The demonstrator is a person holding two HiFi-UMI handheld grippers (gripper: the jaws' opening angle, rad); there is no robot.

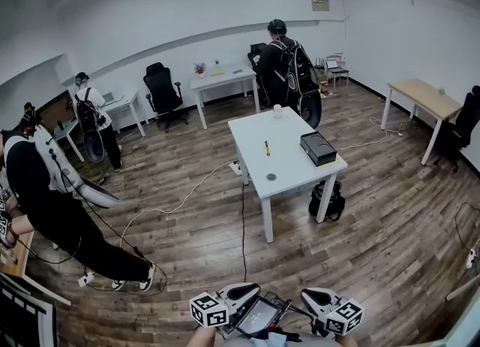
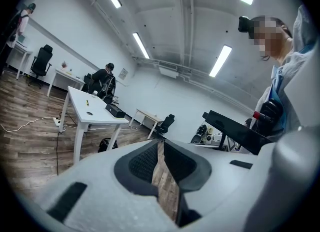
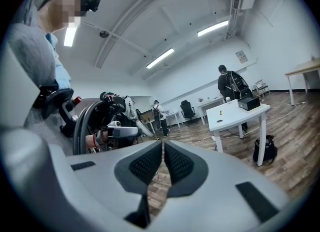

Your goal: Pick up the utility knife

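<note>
In the head view, our landmark is the white rectangular surface (image 1: pixel 289 137) standing on the wooden floor in the middle of the room. The small yellow utility knife (image 1: pixel 266 148) lies on it near its middle, a flat black rectangular box (image 1: pixel 318 148) rests towards its right edge, a small dark round disc (image 1: pixel 271 177) sits near its front edge, and a white cup (image 1: pixel 277 111) stands at its far end. A black bag (image 1: pixel 327 201) sits on the floor under its right front corner. Our left gripper (image 1: pixel 244 291) and right gripper (image 1: pixel 316 296) show at the bottom edge of the view, well apart from the surface. In the left gripper view, the left gripper (image 2: pixel 161 143) has its jaws pressed together at the tips with nothing between them; the surface (image 2: pixel 77 100) stands far off to the left, with the utility knife (image 2: pixel 87 102) a yellow speck on its top and the black box (image 2: pixel 115 110) at its right end. In the right gripper view, the right gripper (image 3: pixel 163 143) likewise has its jaws pressed together and empty; the surface (image 3: pixel 237 113) stands away to the right, and we make out the utility knife (image 3: pixel 220 112) on its top, the black box (image 3: pixel 248 103) at its far end and the bag (image 3: pixel 265 150) beneath it.
</note>
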